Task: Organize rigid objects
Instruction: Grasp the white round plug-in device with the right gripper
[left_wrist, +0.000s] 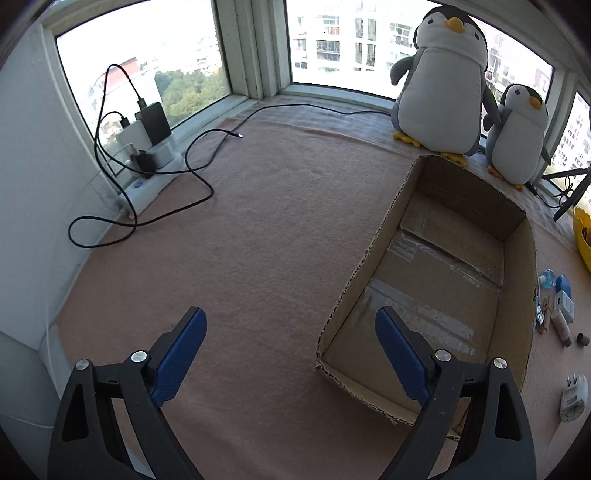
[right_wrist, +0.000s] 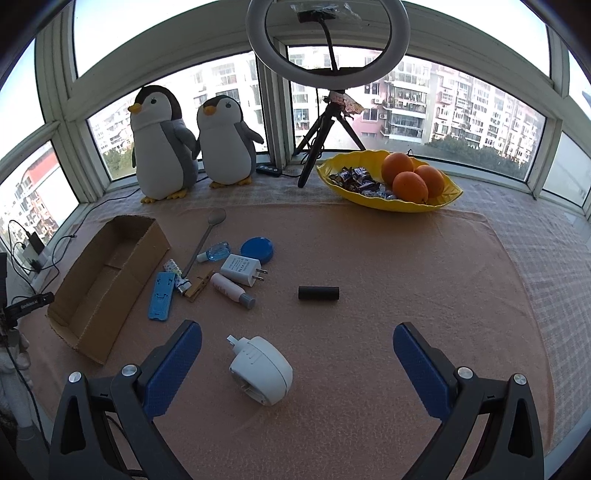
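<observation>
— Blue pads fill the near edge of both views. The left gripper (left_wrist: 291, 354) has its fingers (left_wrist: 181, 354) spread with nothing between them; one hangs over the near end of the cardboard box (left_wrist: 517, 302), the other over bare peach cloth (left_wrist: 258, 240).

— And the right one?

— The right gripper (right_wrist: 297, 360) is spread wide too, pinching nothing. A white round plug adapter (right_wrist: 262, 371) lies on the worktop between its fingers (right_wrist: 173, 369), nearer the left one, touching neither.

— Where are the rest of the things?

— Just beside the box's long right wall: a blue flat holder (right_wrist: 161, 295), a wooden clothespin (right_wrist: 199, 286), a pink tube (right_wrist: 232, 290), a white charger (right_wrist: 242, 269), a blue round lid (right_wrist: 257, 248), a small clear bottle (right_wrist: 215, 252) and a long spoon (right_wrist: 205, 238). A black cylinder (right_wrist: 318, 292) lies apart, further right.

— Anything in the box?

— Only its taped bottom shows. Behind stand two plush penguins (right_wrist: 162, 144) and a yellow bowl (right_wrist: 439, 205) with oranges (right_wrist: 410, 184).
</observation>
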